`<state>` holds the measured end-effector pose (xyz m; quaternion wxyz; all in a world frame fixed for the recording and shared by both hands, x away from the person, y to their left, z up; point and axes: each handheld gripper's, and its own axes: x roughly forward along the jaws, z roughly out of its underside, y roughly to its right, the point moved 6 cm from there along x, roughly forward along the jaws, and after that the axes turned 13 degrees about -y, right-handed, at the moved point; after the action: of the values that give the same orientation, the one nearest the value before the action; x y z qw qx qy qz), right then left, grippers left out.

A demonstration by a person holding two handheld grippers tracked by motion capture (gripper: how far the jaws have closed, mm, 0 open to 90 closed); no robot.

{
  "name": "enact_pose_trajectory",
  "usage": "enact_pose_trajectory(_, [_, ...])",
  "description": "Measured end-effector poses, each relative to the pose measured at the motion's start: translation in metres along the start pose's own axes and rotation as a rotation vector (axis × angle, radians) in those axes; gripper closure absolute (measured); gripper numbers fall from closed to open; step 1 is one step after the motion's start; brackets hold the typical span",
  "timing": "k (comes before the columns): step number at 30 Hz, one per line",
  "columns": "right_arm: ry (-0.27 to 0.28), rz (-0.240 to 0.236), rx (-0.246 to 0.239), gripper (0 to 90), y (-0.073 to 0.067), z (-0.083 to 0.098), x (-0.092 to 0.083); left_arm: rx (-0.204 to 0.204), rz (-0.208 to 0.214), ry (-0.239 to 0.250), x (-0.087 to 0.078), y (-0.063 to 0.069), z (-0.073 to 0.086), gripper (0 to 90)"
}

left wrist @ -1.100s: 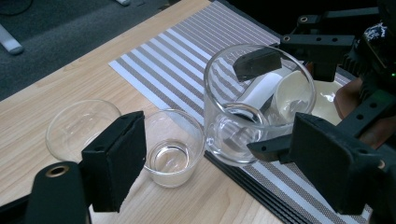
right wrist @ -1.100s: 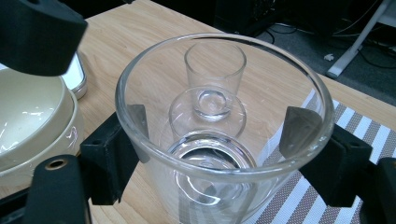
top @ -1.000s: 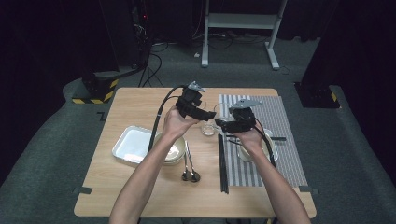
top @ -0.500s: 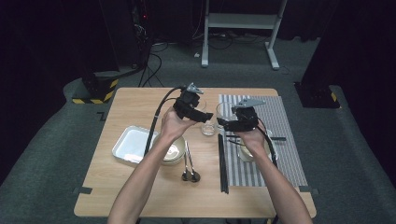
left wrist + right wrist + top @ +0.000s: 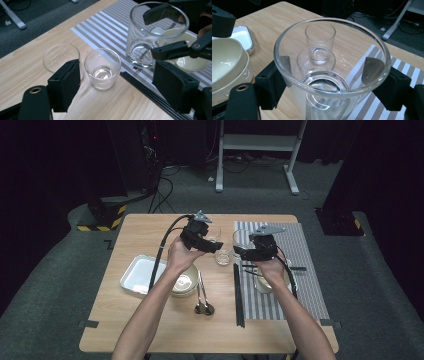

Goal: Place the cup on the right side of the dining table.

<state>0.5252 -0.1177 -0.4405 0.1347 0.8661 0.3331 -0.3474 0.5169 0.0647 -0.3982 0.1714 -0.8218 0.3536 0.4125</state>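
In the high view, the right gripper (image 5: 239, 251) holds a large glass (image 5: 241, 241) at the near left edge of the striped mat (image 5: 305, 255), while the left gripper (image 5: 218, 246) hovers over a small glass (image 5: 223, 257) on the table (image 5: 145, 227).

In the left gripper view, its jaws stand apart around the small glass (image 5: 102, 68) without touching; it looks light, slippery and fragile, best gripped at mid wall.

In the right gripper view, the jaws are clamped on the wall of the large glass (image 5: 332, 72).

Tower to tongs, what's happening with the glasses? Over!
Right tongs clamped on the big glass. Left tongs open above the small glass, not touching. Second small glass beside it, close to one pad.
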Motion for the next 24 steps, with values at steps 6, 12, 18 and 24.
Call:
enact_pose_trajectory(6, [0.001, 0.003, 0.003, 20.4, 0.002, 0.0, -0.001, -0.004, -0.009, 0.008, -0.003, -0.003, 0.006, 23.3])
enact_pose_trajectory(12, [0.012, -0.006, 0.01, 20.4, 0.003, 0.0, -0.004, -0.011, -0.016, 0.007, -0.006, -0.005, 0.01, 23.8])
enact_pose_trajectory(18, [0.016, -0.009, 0.02, 20.4, 0.006, 0.001, -0.006, -0.018, -0.018, 0.015, -0.009, -0.007, 0.015, 24.2])
enact_pose_trajectory(24, [0.024, -0.019, 0.032, 20.3, 0.009, 0.002, -0.008, -0.031, -0.029, 0.019, -0.013, -0.011, 0.022, 24.8])
